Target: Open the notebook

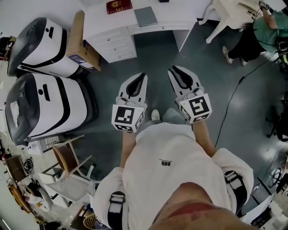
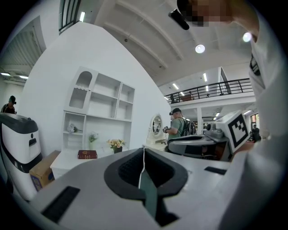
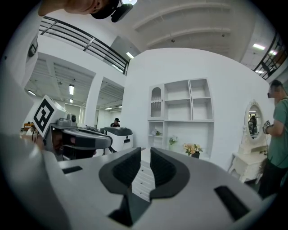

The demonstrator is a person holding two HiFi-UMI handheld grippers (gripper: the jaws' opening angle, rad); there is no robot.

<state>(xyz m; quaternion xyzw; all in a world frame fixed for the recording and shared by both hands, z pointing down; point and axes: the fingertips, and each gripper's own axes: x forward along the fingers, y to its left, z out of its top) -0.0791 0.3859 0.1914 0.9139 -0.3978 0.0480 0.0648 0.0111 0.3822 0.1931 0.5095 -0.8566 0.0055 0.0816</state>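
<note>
Item: two empty grippers, held short of the bench.
Left gripper [image 1: 142, 76] clenched on nothing; right gripper [image 1: 173, 70] slightly parted, empty. Grey notebook [image 1: 146, 16] lies flat on white bench [image 1: 180, 18], well ahead, beside red book [image 1: 119, 6]. Advise a low, level reach to its cover edge.

A thin grey notebook [image 1: 146, 16] lay closed and flat on the white table [image 1: 96, 19], near its front edge. To its left and apart from it, a thicker dark red book [image 1: 119, 6] with a gold emblem on its cover also lay closed and flat. Which of the two the task meant could not be told.
</note>
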